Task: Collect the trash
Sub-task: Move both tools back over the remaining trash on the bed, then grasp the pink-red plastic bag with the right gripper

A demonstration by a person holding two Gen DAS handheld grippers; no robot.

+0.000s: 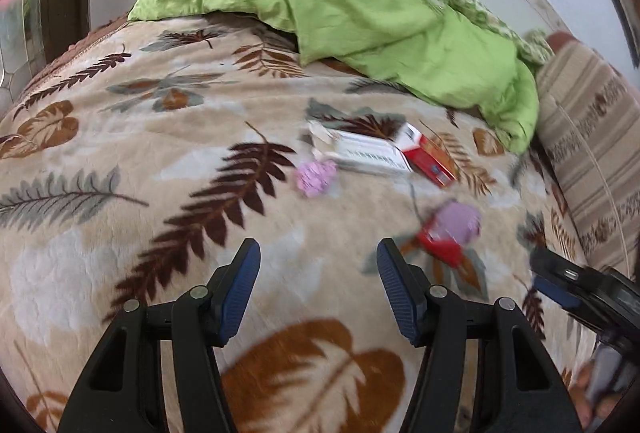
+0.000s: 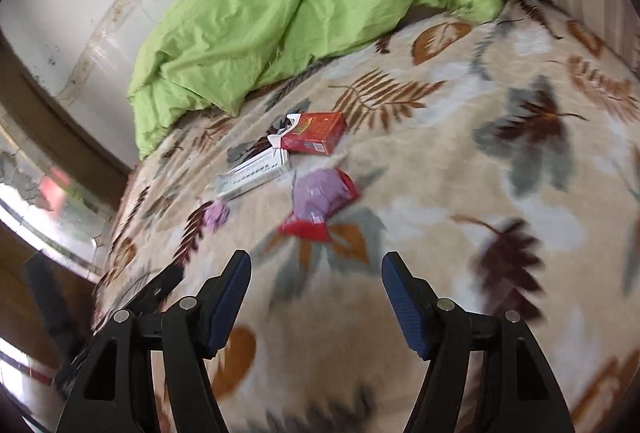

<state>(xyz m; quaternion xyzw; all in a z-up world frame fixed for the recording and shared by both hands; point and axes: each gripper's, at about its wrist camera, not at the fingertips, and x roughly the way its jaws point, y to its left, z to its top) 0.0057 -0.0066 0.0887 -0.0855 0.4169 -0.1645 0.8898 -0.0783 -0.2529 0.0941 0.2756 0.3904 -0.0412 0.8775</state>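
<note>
Red-purple wrapper [image 2: 320,207] ahead of empty, parted right claw [image 2: 316,273].

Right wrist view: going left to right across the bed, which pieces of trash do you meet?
Small purple wad → white box → purple-and-red wrapper. The red box overlaps these sideways, so I leave it out.

Left gripper [image 1: 318,253] low in its frame, jaws parted, nothing between the blue pads [image 1: 240,289]. Right gripper [image 2: 316,265] likewise, jaws apart and empty, also showing at the left view's right edge.
</note>
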